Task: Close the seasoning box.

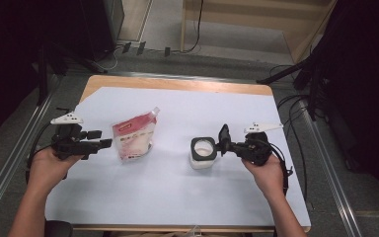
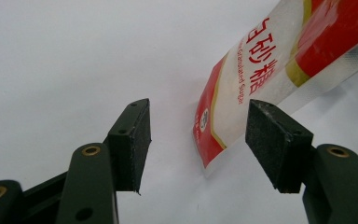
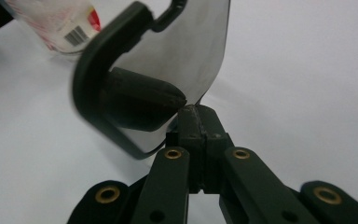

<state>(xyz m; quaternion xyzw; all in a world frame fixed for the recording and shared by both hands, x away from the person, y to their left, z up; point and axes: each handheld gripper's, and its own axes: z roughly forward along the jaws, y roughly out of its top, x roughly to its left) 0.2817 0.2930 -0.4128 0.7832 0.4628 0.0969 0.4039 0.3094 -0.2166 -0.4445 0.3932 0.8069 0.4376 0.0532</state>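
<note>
A red and white sugar pouch lies on the white sheet, left of centre. My left gripper is just left of it, open, with nothing between its pads. In the left gripper view the pouch's lower end lies just beyond the open left gripper. A white tub with a black rim stands right of centre. At its right edge a dark lid stands upright, and my right gripper is shut on it. In the right gripper view the right gripper pinches the smoky, black-framed lid by its edge.
The white sheet covers most of a wooden table. Metal rails run along both sides on the floor. Cables and dark stand legs lie beyond the far right corner. The pouch's barcode end lies past the lid.
</note>
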